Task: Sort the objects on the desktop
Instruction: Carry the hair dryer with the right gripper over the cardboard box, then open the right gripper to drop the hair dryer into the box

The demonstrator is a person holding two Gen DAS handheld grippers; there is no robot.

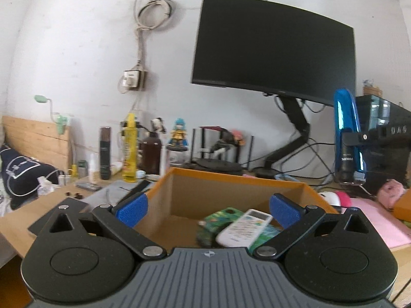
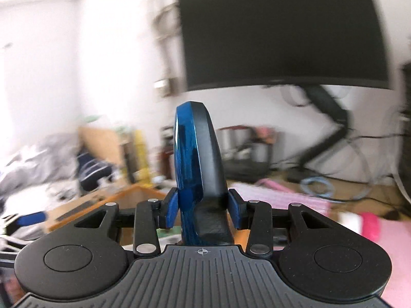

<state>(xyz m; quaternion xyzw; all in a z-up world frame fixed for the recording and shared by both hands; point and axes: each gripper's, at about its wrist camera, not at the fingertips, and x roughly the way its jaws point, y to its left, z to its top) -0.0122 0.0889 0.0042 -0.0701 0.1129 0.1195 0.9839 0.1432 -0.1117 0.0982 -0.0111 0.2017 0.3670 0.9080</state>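
Note:
An open orange cardboard box (image 1: 231,179) sits on the desk in the left wrist view. Inside lie a white remote control (image 1: 244,228) and a green patterned object (image 1: 218,223). My left gripper (image 1: 208,208) is open and empty, just above the box's near side. My right gripper (image 2: 203,206) is shut on a blue and black electric shaver (image 2: 197,159), held upright in the air. The shaver also shows in the left wrist view (image 1: 348,138), to the right of the box. The box shows blurred in the right wrist view (image 2: 123,200).
A black monitor (image 1: 274,48) on an arm stands behind the box. Bottles (image 1: 129,148) and figurines (image 1: 178,136) line the back left. A pink mat (image 1: 372,220), a white mouse (image 1: 331,197) and a black PC case (image 1: 385,138) are at the right. A black pad (image 1: 59,213) lies left.

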